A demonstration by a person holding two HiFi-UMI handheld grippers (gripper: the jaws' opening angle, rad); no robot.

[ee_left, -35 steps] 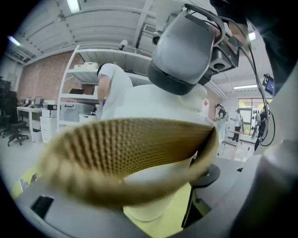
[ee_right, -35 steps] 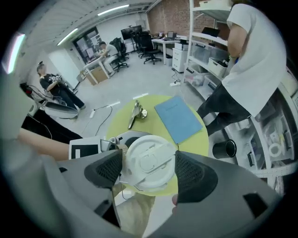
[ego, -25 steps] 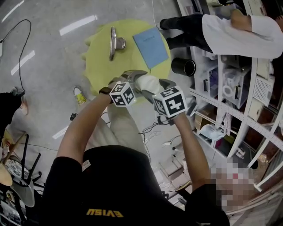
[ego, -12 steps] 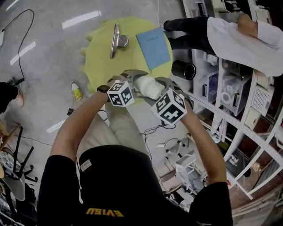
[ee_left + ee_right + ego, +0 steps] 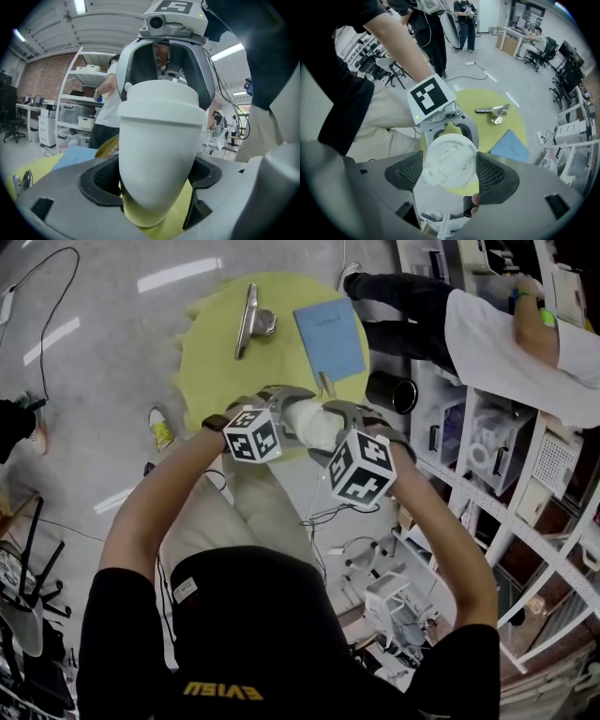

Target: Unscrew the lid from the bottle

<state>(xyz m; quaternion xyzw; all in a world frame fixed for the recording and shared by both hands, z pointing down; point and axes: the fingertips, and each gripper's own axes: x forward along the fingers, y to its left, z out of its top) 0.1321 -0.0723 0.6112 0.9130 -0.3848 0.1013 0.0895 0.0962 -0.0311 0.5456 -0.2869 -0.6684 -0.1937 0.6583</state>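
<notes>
The bottle (image 5: 157,126) is held in the air over the near edge of the table (image 5: 211,362). Its body is clamped by the left gripper (image 5: 152,174), and the lid (image 5: 447,159) is clenched by the right gripper (image 5: 450,172). If the body is gripped too loosely, the bottle could be spun along with the lid. Once the thread is freed, the lid could be lost from the pads and dropped to the floor.

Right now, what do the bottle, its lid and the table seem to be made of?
The bottle looks like matte white plastic: smooth, softly shaded, no glare. The lid seems the same plastic, with moulded ridges on top. The table is matte yellow; material unclear.
</notes>
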